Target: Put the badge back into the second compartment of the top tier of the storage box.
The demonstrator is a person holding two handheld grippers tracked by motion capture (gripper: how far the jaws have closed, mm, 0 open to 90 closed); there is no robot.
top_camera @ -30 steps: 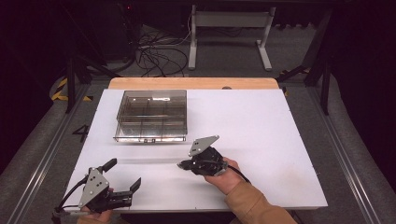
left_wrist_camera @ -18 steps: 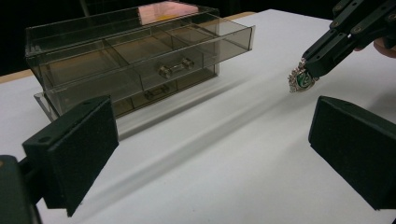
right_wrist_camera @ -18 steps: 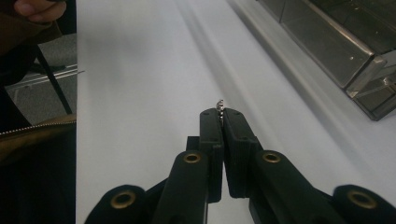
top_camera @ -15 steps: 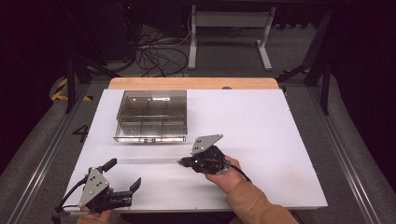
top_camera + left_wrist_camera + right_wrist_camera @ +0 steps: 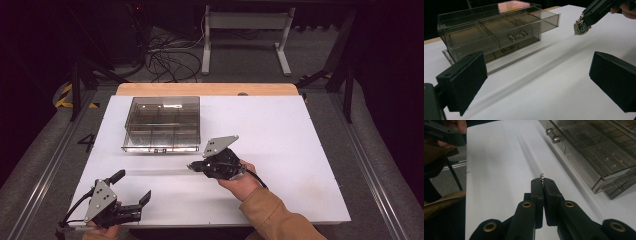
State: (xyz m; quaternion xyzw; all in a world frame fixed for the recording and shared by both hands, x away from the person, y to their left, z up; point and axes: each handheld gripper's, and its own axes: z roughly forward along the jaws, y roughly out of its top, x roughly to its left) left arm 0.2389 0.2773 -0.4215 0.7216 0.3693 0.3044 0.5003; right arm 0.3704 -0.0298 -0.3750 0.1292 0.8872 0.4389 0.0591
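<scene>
A smoky clear drawer box (image 5: 162, 122) stands at the back left of the white table. Its top drawer (image 5: 529, 23) is pulled partway out, its compartments bare. My right gripper (image 5: 191, 167) hovers in front of the box, pointing left, shut on a small silver and green crest badge (image 5: 580, 25). The badge's tip (image 5: 542, 176) pokes out between the closed pads. My left gripper (image 5: 133, 186) rests near the front left edge, open, with nothing between its pads (image 5: 466, 80).
The white table top (image 5: 280, 125) spreads wide to the right of the box. A metal handle (image 5: 551, 135) sticks out of the drawer front. Dark floor, cables and a stand lie beyond the wooden far edge (image 5: 210, 89).
My right gripper has edged slightly away from the person, toward the box, with the badge still in it. The left gripper has stayed put.
</scene>
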